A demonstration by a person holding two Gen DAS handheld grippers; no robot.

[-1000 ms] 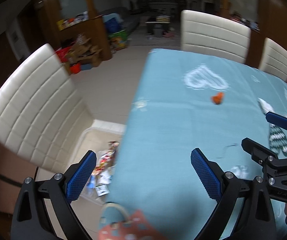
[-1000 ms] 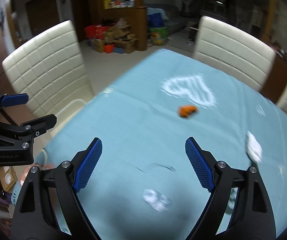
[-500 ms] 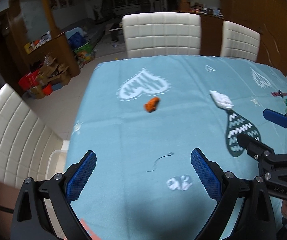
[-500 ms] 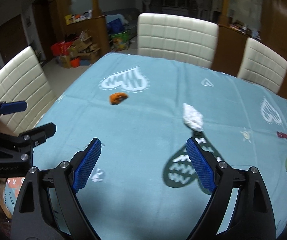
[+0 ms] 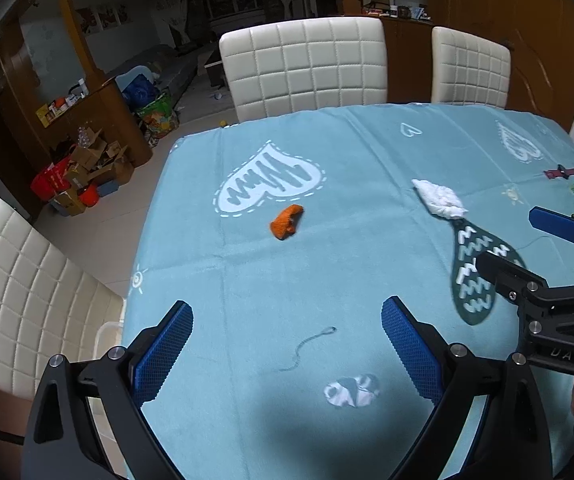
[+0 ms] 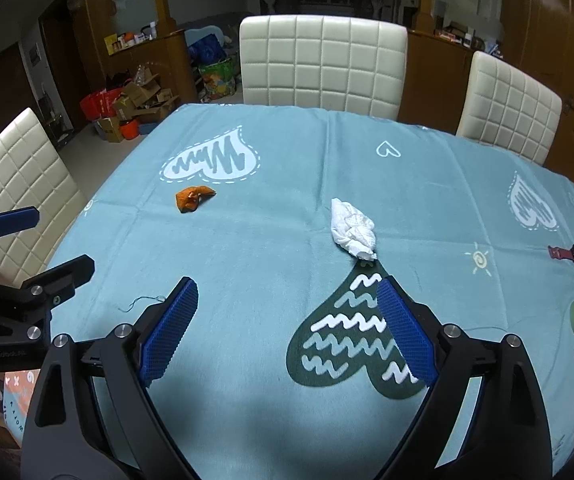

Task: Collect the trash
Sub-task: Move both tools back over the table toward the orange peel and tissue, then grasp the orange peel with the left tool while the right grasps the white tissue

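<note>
Above the bench draped in a teal heart-printed cloth (image 6: pixel 287 208): two black grippers with blue ribbed pads, both spread wide and holding nothing.

Left gripper (image 5: pixel 287 344) poised over the near-left part of the cloth, a loose dark thread (image 5: pixel 311 346) lying between its pads; right gripper (image 6: pixel 287 320) poised over the dark green printed heart (image 6: pixel 351 344). Crumpled orange scrap (image 6: pixel 193 198) lying on the cloth just below the large white printed heart (image 6: pixel 213 158), well apart from both grippers. Crumpled white tissue wad (image 6: pixel 353 230) resting at the tip of the dark green heart, just beyond the right gripper's right pad. Cream quilted chairs (image 6: pixel 323 60) along the far and left edges. Dark red strap-like item (image 6: pixel 567 254) near the right edge.
</note>
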